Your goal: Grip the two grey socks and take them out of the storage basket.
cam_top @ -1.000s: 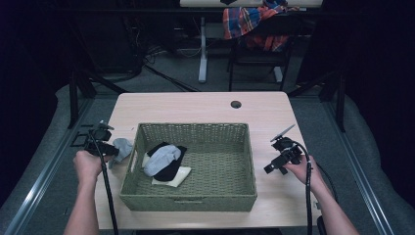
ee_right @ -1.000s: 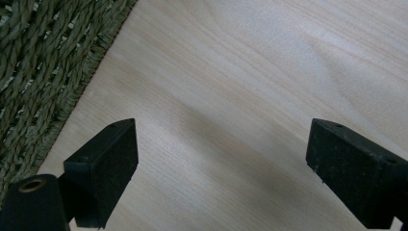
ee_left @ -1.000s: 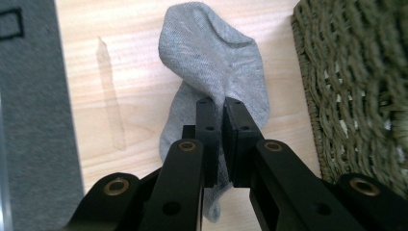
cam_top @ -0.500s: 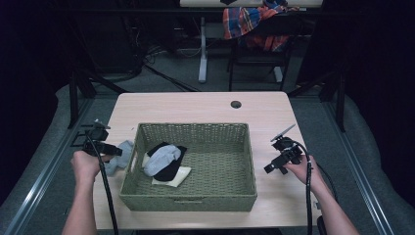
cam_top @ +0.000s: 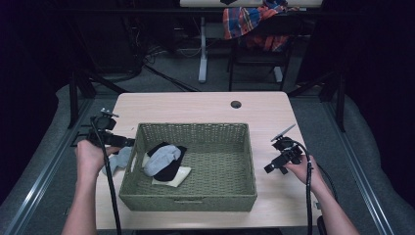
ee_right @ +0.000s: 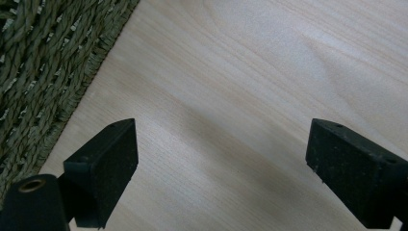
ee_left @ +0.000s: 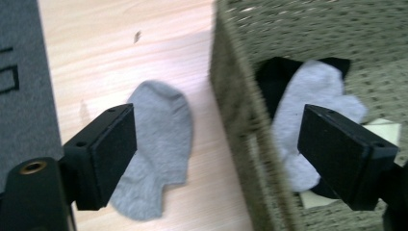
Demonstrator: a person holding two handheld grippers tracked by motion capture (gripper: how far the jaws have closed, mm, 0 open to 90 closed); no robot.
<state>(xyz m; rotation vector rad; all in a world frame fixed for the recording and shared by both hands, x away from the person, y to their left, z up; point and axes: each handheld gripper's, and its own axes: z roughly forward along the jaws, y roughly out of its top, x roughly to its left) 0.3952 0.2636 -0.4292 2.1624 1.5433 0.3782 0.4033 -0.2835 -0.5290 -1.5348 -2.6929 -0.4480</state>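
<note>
A light grey sock (cam_top: 117, 159) (ee_left: 156, 144) lies flat on the wooden table just left of the woven green basket (cam_top: 188, 129) (ee_left: 235, 110). My left gripper (cam_top: 128, 142) (ee_left: 216, 154) hovers above it. Its jaws have just been opening and stand wide, with nothing between them. Inside the basket's left end, another grey sock (cam_top: 161, 157) (ee_left: 312, 91) rests on a black sock (cam_top: 171, 170) and a cream one (cam_top: 176, 177). My right gripper (cam_top: 269, 169) (ee_right: 221, 168) is open over bare table right of the basket.
A small dark round hole (cam_top: 236, 104) sits near the table's far edge. Behind the table stands a chair draped with plaid cloth (cam_top: 254, 22). Black cables (cam_top: 110, 186) trail from both grippers toward the near edge. The table's left edge (ee_left: 41, 72) runs close beside the sock.
My left gripper let go of the grey sock, opened and rose; the sock dropped onto the table beside the basket. The right gripper stayed put.
</note>
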